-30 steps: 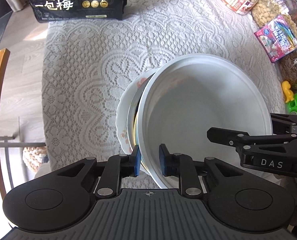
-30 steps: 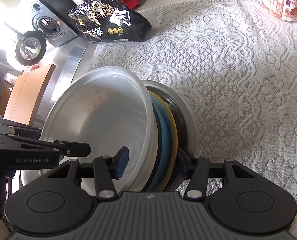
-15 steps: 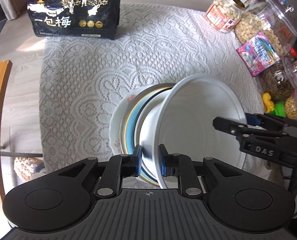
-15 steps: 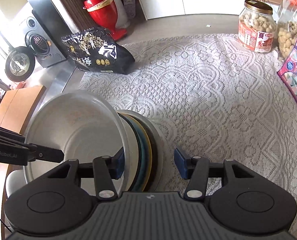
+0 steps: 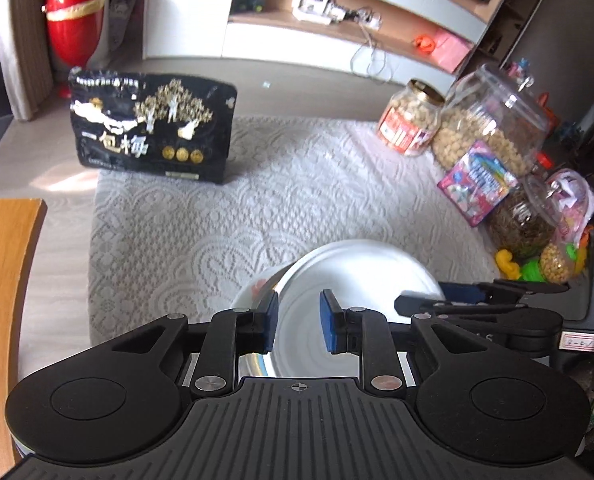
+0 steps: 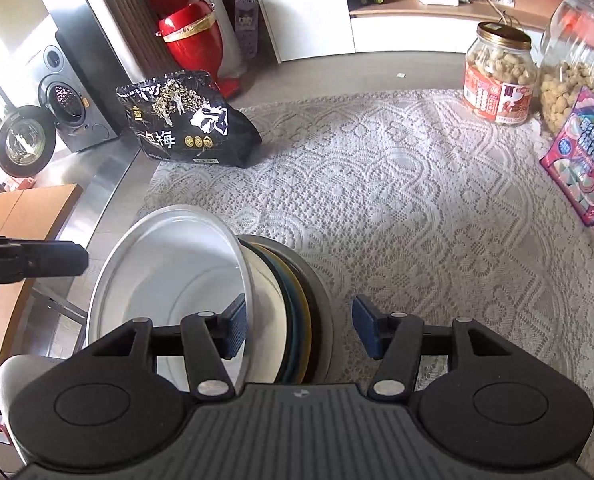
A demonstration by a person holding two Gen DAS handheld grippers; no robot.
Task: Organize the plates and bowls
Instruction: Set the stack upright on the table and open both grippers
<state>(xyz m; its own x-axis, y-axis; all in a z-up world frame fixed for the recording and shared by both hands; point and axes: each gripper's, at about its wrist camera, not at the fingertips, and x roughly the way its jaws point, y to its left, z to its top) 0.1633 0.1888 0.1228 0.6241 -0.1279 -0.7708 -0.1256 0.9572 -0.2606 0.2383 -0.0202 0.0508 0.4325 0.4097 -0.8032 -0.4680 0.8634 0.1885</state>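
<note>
White and smooth, a deep round bowl (image 6: 169, 276) is seen nearest in the right wrist view, at about seven o'clock, sitting on a stack of plates (image 6: 297, 308) whose thin rims show cream, dark, blue, yellow and grey. The stack rests near the close edge of a lace tablecloth (image 6: 409, 208), pale and patterned with scallops.

The right gripper (image 6: 299, 330) is seen with its jaws opening; the bowl wall and plate rims lie between the ribbed blue pads (image 6: 235, 330), but neither pad is pressed against them. The left gripper (image 5: 297, 322) is likewise opening, its jaws narrow, with the bowl's white inside seen in the gap and no pad touching it. In the right wrist view a black finger of the left gripper reaches in at nine o'clock.

Farther out, a glossy black snack bag (image 6: 185, 120) stands at eleven o'clock on the cloth's far corner. At one to two o'clock a gold-lidded peanut jar (image 6: 499, 76), a larger clear jar (image 6: 577, 52) and a pink packet (image 6: 583, 164) are grouped close together. A wooden chair back (image 5: 1, 280) is seen at nine o'clock in the left wrist view.

Beyond the table, a grey floor, a red bin (image 6: 191, 30), a steel washing machine (image 6: 63, 100) with its round door open and a white shelf unit (image 5: 337, 20) are visible.
</note>
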